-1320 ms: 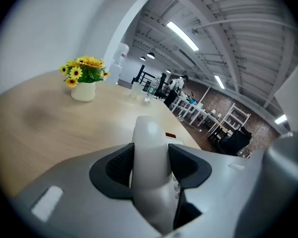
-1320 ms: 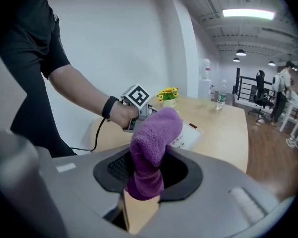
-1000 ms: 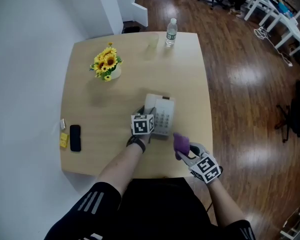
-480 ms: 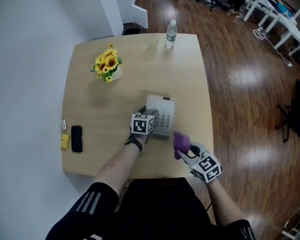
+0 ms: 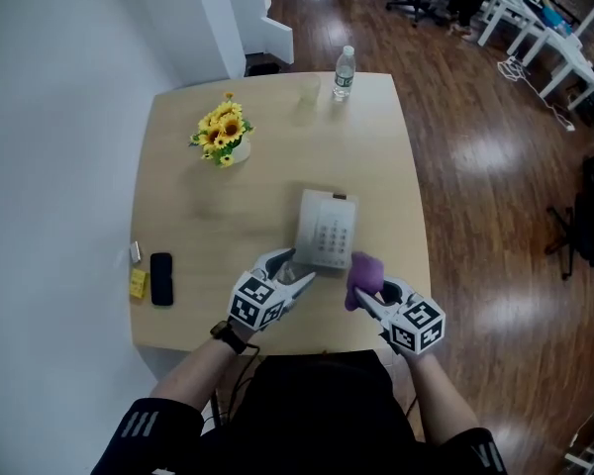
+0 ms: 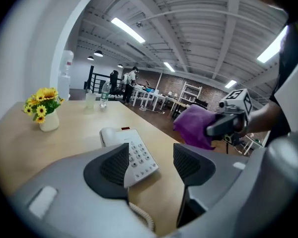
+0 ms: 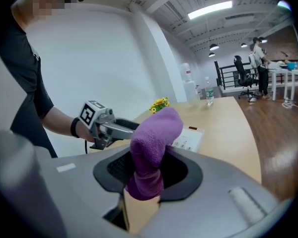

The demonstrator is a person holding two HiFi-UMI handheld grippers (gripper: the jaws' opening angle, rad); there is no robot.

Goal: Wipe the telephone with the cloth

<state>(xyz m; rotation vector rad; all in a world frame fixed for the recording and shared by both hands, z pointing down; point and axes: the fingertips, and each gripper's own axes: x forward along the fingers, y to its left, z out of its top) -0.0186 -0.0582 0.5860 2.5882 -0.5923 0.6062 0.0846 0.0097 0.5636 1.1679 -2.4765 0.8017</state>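
The cloth (image 7: pixel 151 148) looks soft, light and floppy. The right hand-held gripper (image 5: pixel 361 293) is clamped on its bunched lower part, leaving a rounded wad free for rubbing. The phone (image 5: pixel 327 231) lies flat on the tabletop (image 5: pixel 178 216) near the front edge, just ahead of both grippers. It is probably light, rigid plastic that could slide under a wipe, so steadying 1 side edge seems wise. The left hand-held gripper (image 5: pixel 295 270) is empty, jaws apart, just beside the phone's near corner. A coiled cord (image 6: pixel 139 217) trails close by and may snag. The flowers (image 5: pixel 223 132), bottle (image 5: pixel 344 72) and mobile (image 5: pixel 161 278) are well apart.
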